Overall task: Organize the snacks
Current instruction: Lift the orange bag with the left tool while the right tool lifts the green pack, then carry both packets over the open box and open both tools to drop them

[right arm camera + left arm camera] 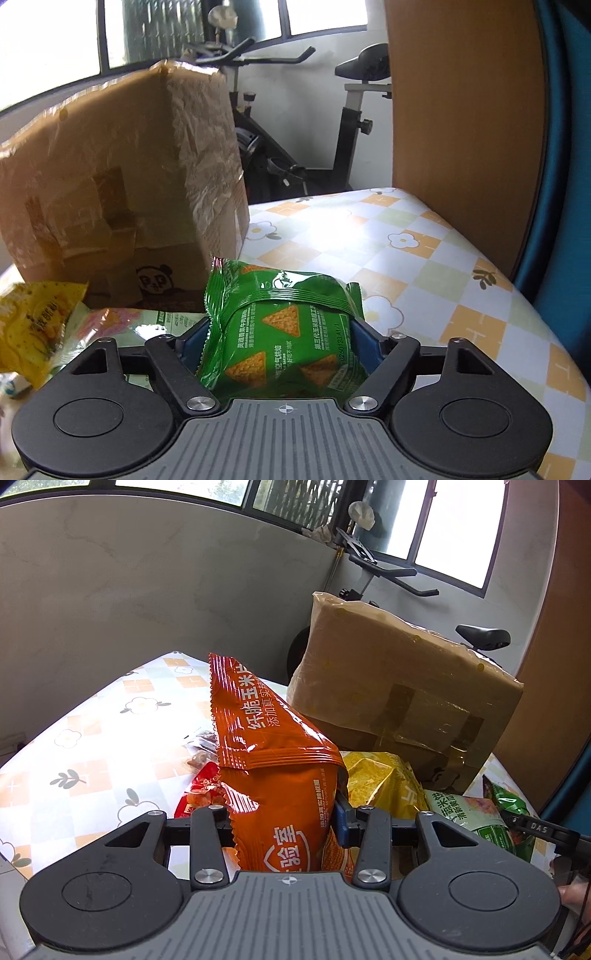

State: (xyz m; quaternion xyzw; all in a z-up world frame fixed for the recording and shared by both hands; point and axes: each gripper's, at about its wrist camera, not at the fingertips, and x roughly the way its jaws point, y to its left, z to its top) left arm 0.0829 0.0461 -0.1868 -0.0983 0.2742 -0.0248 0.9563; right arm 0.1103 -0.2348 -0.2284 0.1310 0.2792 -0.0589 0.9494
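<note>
In the left wrist view my left gripper (284, 812) is shut on an orange snack bag (266, 738). The bag stands upright between the fingers, above the table. In the right wrist view a green bag of triangle chips (284, 295) sits between the blue pads of my right gripper (280, 332); both pads touch its sides. A yellow snack bag (380, 779) (33, 321) lies between the two grippers, beside a pale green packet (476, 812). A red packet (199, 794) lies behind the orange bag, partly hidden.
A tall taped cardboard box (406, 686) (122, 184) stands on the table just behind the snacks. The flowered tablecloth (92, 746) (424, 258) stretches left and right of it. An exercise bike (280, 155) and a wooden panel (461, 110) stand beyond the table.
</note>
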